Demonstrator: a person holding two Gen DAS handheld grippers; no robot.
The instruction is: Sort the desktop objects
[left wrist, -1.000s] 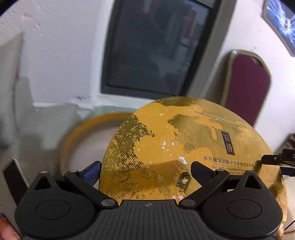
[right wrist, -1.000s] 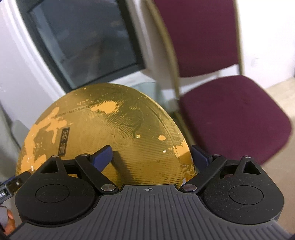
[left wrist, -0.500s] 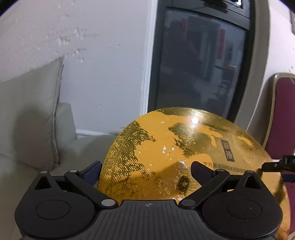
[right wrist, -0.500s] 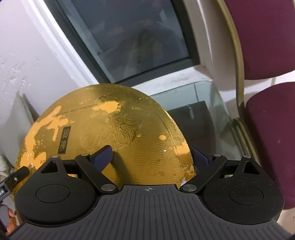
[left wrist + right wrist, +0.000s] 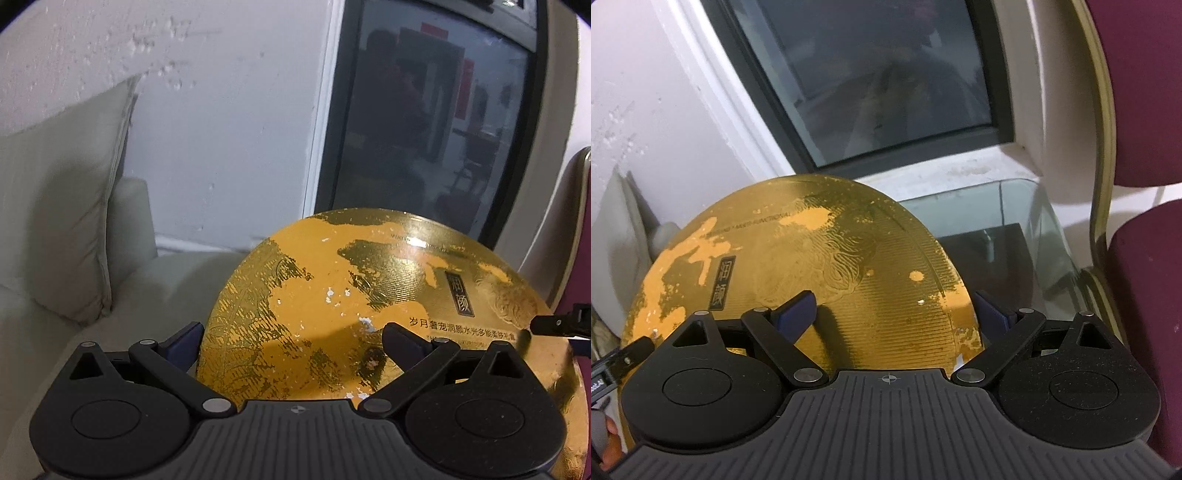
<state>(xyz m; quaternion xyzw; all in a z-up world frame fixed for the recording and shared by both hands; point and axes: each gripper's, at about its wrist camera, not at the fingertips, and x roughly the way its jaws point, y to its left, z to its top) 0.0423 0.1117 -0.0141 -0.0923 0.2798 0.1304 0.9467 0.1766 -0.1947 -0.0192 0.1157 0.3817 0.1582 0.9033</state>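
Note:
A round gold lid (image 5: 332, 295) with dark patches and printed characters hangs in the air, held between both grippers. My left gripper (image 5: 293, 341) grips its near-left rim, one finger on the face and the other outside the edge. In the right wrist view the same lid (image 5: 812, 258) fills the centre. There my right gripper (image 5: 894, 314) clamps the opposite rim the same way. The right gripper's finger tip (image 5: 557, 325) shows at the lid's far edge in the left wrist view.
A pale sofa with a cushion (image 5: 55, 221) lies left of the lid. A dark window (image 5: 424, 129) is set in the white wall behind. A glass side table (image 5: 997, 221) and a maroon chair (image 5: 1145, 277) stand to the right.
The lid has been carried along in both grippers. A yellow ring behind it left the left view and the sofa came in; the chair slid right and the glass table appeared.

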